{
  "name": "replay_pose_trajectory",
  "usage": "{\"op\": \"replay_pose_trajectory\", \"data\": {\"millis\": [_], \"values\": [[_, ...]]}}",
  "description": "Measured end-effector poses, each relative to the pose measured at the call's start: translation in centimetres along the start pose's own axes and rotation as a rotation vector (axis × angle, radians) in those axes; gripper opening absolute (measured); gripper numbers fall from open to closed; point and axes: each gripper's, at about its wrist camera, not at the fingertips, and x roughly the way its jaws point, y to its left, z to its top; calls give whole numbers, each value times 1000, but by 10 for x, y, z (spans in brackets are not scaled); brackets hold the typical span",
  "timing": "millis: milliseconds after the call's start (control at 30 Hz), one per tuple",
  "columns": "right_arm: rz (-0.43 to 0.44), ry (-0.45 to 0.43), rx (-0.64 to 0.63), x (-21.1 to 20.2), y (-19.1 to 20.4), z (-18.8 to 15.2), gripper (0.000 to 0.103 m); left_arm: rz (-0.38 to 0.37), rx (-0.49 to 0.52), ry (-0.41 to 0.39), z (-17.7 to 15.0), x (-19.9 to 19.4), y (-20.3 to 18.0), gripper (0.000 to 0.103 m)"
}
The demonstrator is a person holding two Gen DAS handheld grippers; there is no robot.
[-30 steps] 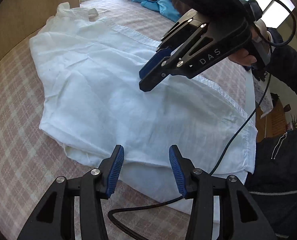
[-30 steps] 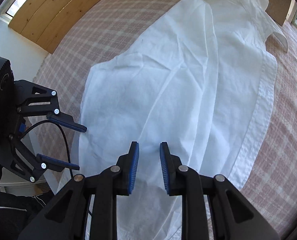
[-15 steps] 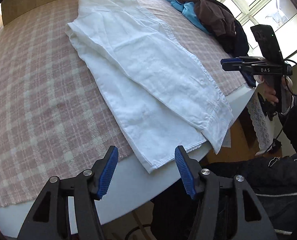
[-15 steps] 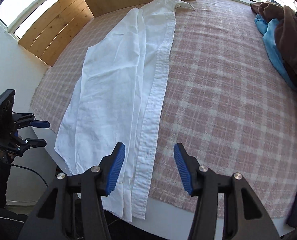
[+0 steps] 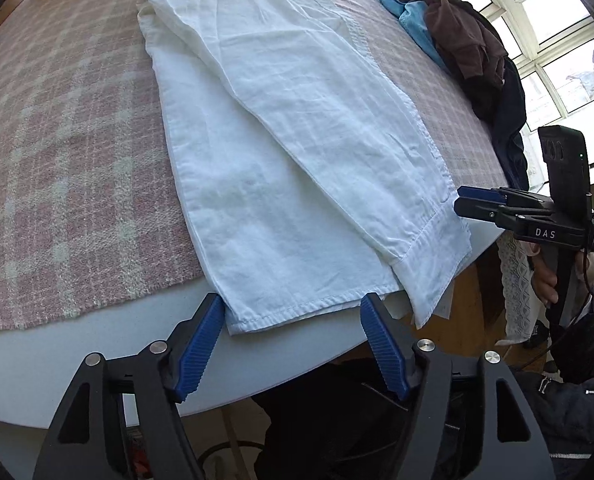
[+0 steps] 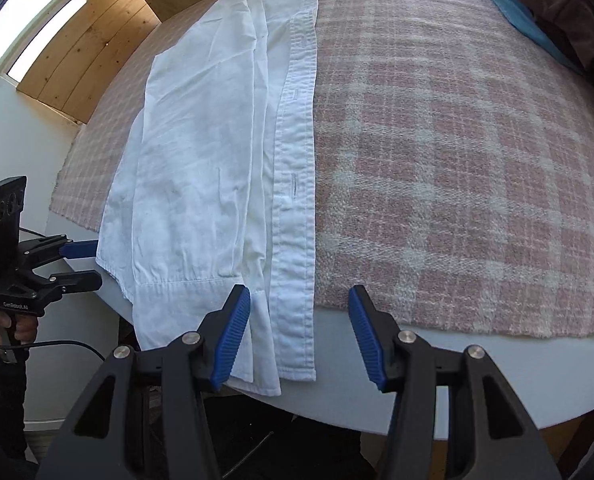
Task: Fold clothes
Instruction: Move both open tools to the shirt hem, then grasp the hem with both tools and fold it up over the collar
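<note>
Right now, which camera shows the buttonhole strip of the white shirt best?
The right wrist view: the white shirt's buttonhole strip runs down mid-frame with slits visible. The left wrist view shows only a stitched edge, without slits.

The desk (image 5: 109,344) has a pale, rounded top, bare only along its near rim. A pink-and-cream checked cloth (image 5: 69,160) covers most of it, its fringed edge stopping just short of that rim. A white shirt (image 5: 281,168) lies flat on the cloth, folded lengthwise into a long strip, its hem running past the cloth edge onto bare desk and over the rim at 5 o'clock. At 1 o'clock a heap of brown, blue and dark clothes (image 5: 457,36) rests on the cloth.
</note>
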Motion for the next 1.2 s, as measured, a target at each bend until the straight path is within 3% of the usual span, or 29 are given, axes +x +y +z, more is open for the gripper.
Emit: {"op": "replay_pose_trajectory", "data": {"millis": [33, 133, 200, 333, 367, 433, 467, 533, 633, 800, 1033, 1067, 1200], "values": [[-12, 2, -9, 5, 2, -2, 51, 2, 2, 0, 0, 0, 0, 67], [-28, 7, -27, 26, 13, -5, 51, 18, 10, 3, 3, 1, -1, 48], [-50, 17, -63, 39, 22, -11, 51, 34, 14, 11, 5, 3, -1, 41], [-81, 27, -136, 69, 43, -18, 51, 16, 6, 19, 7, 4, 4, 24], [-96, 21, -156, 76, 47, -21, 48, 8, 0, 20, 8, 4, 5, 20], [-83, 18, -166, 90, 50, -26, 28, -15, 0, 22, 9, 7, 7, 11], [-77, 16, -170, 96, 51, -28, 24, -19, 5, 18, 8, 7, 7, 9], [-31, 34, -148, 108, 46, -29, 16, -38, 4, 4, 7, 5, 8, 7], [65, 69, -61, 123, 32, -29, 11, -153, -33, -30, 9, -7, 12, 6], [237, 119, 82, 142, 15, -28, 10, -341, -70, -75, 19, -31, 19, 6], [500, 141, 304, 154, 6, -13, 9, -484, -60, -91, 49, -46, 20, 5], [534, 133, 330, 142, 10, 11, 9, -499, -53, -96, 55, -49, 20, 5], [602, 73, 388, 131, 1, 51, 8, -529, -24, -132, 95, -65, 30, 5]]}}
